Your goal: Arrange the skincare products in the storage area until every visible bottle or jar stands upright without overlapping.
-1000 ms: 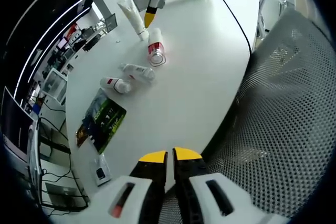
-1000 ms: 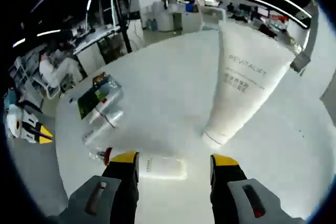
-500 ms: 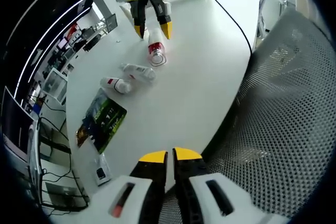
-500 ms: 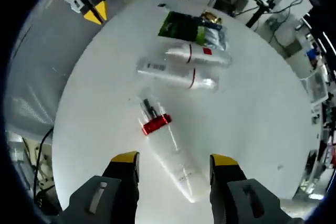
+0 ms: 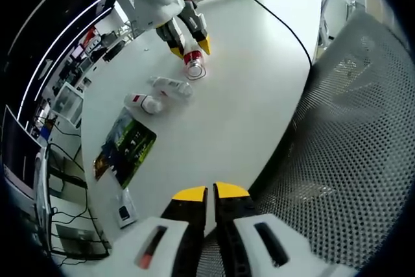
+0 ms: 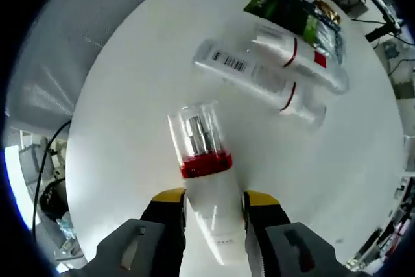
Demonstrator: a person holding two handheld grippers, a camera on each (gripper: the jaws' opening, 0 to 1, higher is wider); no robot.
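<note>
Bottle point(image 6: 209, 189), white w/ red band, clear cap, lying flat.

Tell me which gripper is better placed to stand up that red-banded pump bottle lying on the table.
Right. The right gripper already has its jaws on both sides of the red-banded pump bottle, which lies flat on the white table. The left gripper sits shut at the table's near edge, far from it.

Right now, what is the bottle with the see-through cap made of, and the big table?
The bottle looks like glossy white plastic. Its clear cap seems hard plastic, since the pump shows through. The red band looks shiny, maybe metallic. The table looks smooth matte white, probably laminate.
</note>
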